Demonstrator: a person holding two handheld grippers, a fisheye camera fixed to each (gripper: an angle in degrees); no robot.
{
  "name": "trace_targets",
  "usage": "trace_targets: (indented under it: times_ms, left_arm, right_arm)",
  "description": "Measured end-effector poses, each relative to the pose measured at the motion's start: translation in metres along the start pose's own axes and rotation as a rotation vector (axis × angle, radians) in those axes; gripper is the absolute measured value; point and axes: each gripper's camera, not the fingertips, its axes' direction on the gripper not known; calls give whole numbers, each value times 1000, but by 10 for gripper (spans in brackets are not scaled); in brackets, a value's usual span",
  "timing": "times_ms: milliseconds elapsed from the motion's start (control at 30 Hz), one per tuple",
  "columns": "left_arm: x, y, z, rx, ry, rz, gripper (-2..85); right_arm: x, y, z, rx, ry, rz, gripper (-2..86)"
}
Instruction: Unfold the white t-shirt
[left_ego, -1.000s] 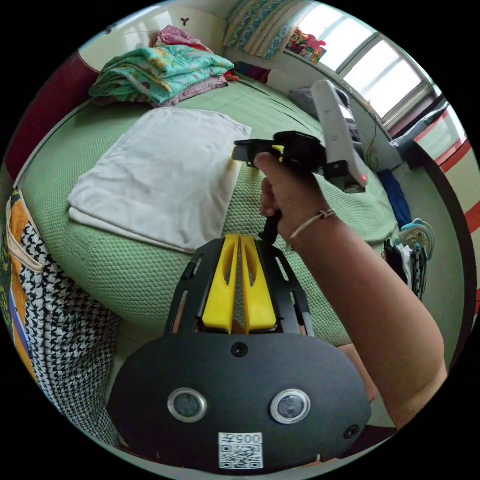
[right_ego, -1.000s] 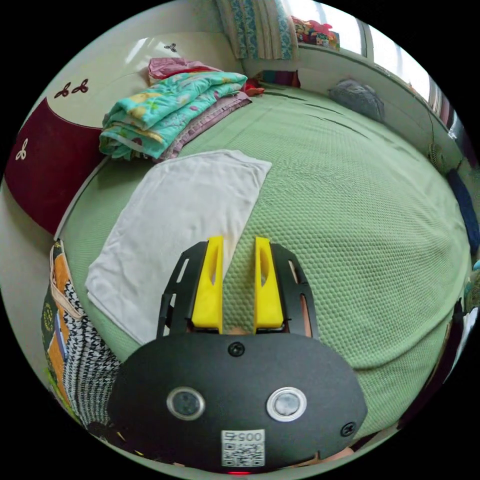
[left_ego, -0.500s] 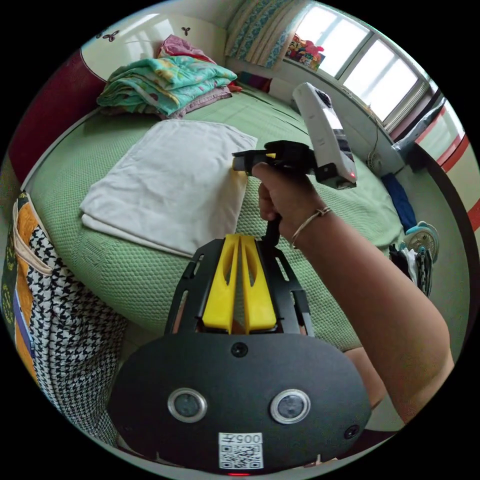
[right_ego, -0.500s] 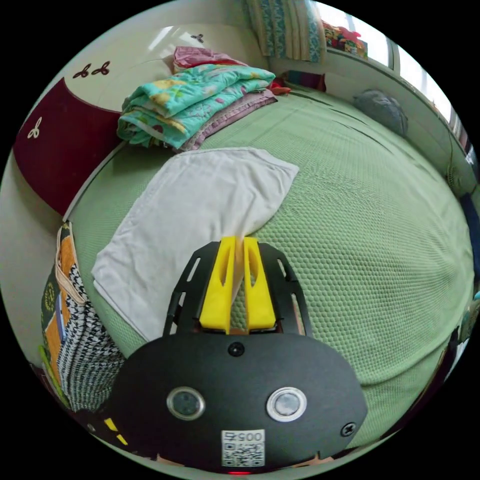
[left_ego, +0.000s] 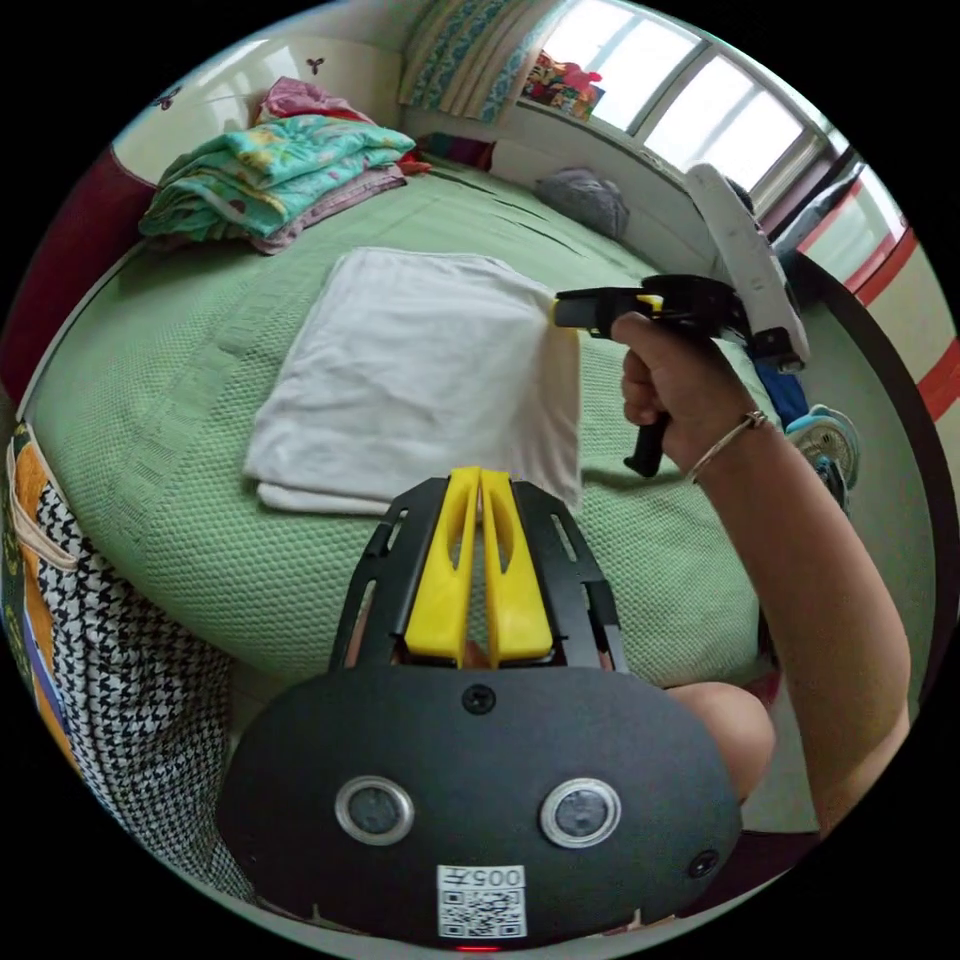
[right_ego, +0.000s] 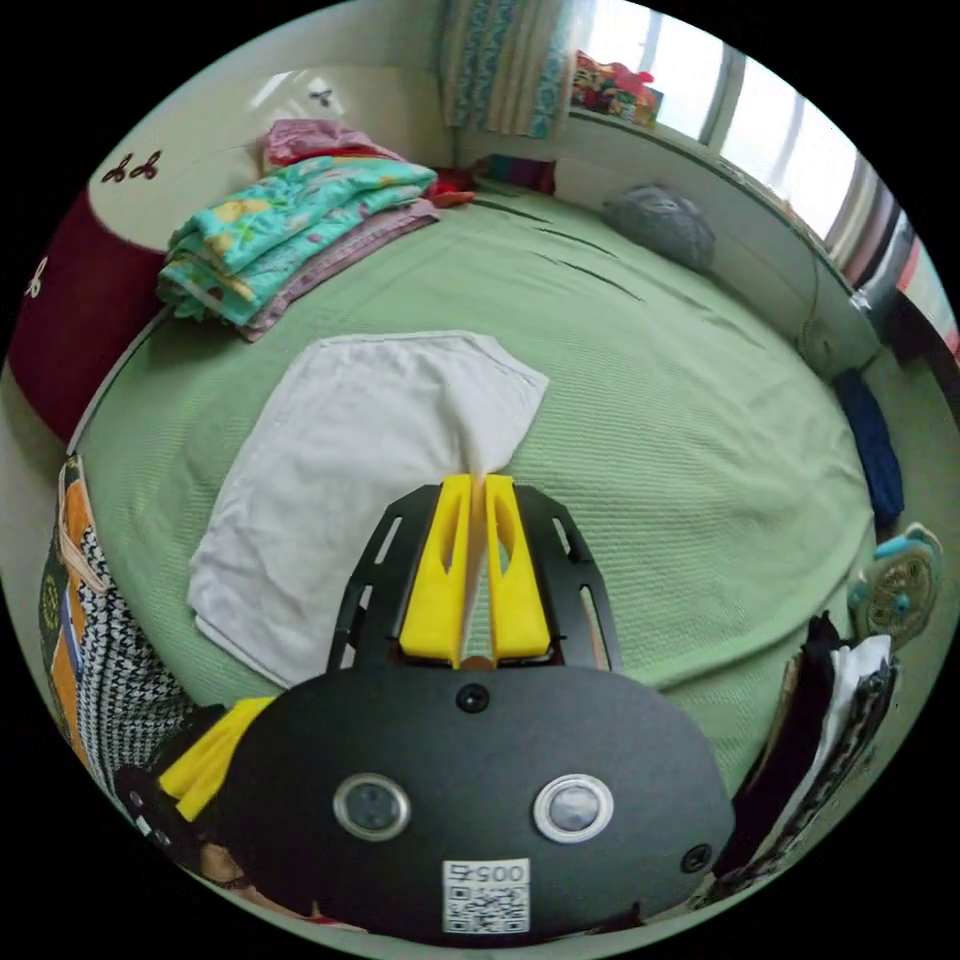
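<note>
The white t-shirt (left_ego: 410, 370) lies folded on the green bed (left_ego: 180, 400). In the left gripper view a hand holds my right gripper (left_ego: 562, 311), shut on the shirt's right edge. That edge is lifted, so a flap of the top layer hangs off the bed surface. In the right gripper view the same gripper (right_ego: 478, 485) pinches a peak of white t-shirt (right_ego: 360, 460) cloth between its yellow jaws. My left gripper (left_ego: 480, 478) hovers near the bed's front edge, its jaws together with nothing between them. Its yellow jaws also show in the right gripper view as the left gripper (right_ego: 205, 760).
Folded colourful blankets (left_ego: 270, 165) are stacked at the bed's far left by the headboard. A grey bundle (left_ego: 585, 195) rests near the window wall. A houndstooth bag (left_ego: 130, 660) hangs beside the bed's near left. A fan (right_ego: 900, 585) and clothes stand on the floor at right.
My right gripper went from open to shut on the shirt's edge, then lifted it up and away, peeling the top layer. The left gripper stayed shut.
</note>
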Motion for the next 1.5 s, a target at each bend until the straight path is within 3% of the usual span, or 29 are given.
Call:
trace_targets:
  times_ms: [133, 333, 533, 633, 700, 867, 1100, 1200, 1500]
  left_arm:
    - [38, 2, 10, -43, -16, 110, -7]
    - [69, 2, 17, -45, -48, 127, -7]
    - [82, 6, 23, -59, -86, 62, -6]
    - [91, 6, 24, -49, -137, 59, -7]
    - [98, 3, 26, -53, -163, 67, -7]
    - [114, -1, 33, -21, -225, 88, -7]
    - [126, -1, 20, 126, -230, -6, -7]
    - [126, -4, 13, 93, -194, -37, -7]
    - [147, -32, -4, 116, -359, -21, -4]
  right_arm:
    - [65, 5, -11, -33, 158, 170, 1]
    - [81, 65, -32, -36, -25, 290, 27]
    - [40, 95, -33, -117, -76, 207, 5]
    - [28, 111, -56, 7, -151, 209, -8]
    - [21, 118, -59, -9, -194, 213, -9]
    - [3, 114, -74, 68, -116, 119, -10]
    - [3, 114, -76, 63, -346, 128, -10]
    - [2, 109, -73, 62, -333, 176, -10]
    - [-14, 111, -56, 172, -195, 214, -10]
